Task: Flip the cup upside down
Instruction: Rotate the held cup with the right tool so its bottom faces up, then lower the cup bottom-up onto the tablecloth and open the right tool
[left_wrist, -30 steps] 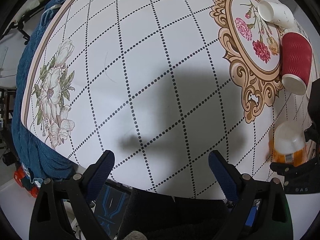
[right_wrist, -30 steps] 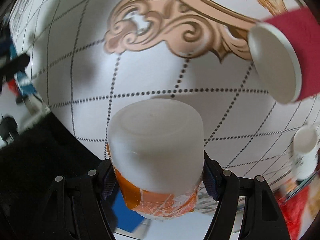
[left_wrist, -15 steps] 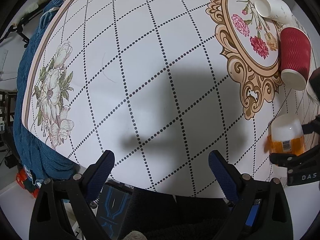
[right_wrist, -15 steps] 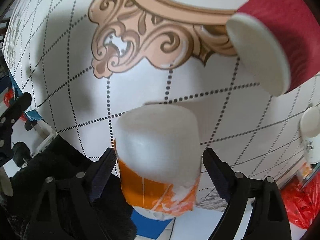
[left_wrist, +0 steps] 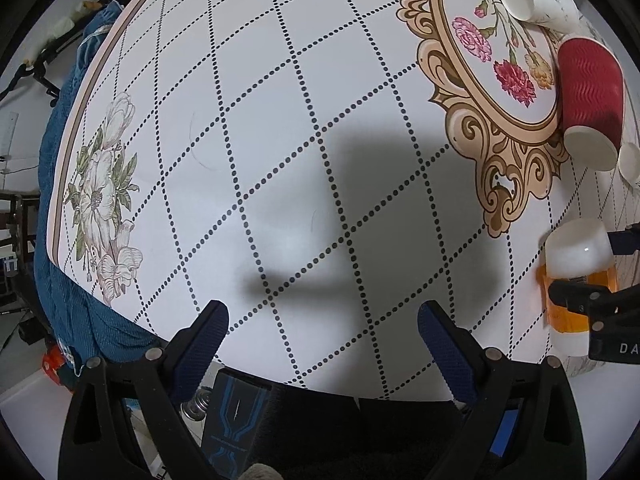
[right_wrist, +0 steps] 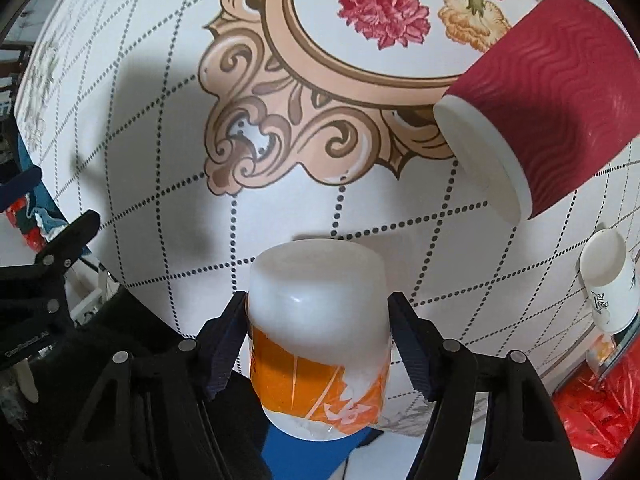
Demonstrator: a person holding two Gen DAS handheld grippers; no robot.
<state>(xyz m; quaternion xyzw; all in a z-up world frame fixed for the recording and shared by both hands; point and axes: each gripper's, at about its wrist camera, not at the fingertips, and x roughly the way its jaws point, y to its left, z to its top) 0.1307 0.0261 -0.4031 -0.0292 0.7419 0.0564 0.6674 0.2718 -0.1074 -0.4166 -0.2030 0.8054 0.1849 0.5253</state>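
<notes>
Bright even light, broad soft shadow mid-frame on the white dotted-grid tablecloth [left_wrist: 224,80], strong fisheye bending, dark vignetted corners

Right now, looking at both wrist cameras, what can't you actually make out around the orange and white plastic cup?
- Orange and white plastic cup: its lower end is hidden in both views, so whether it rests on the table is unclear.
- Right gripper: finger contact with the cup is too close to judge.
- Small white paper cup: cut off by the left view's edge.
- Red ribbed paper cup: its opening faces away.
</notes>
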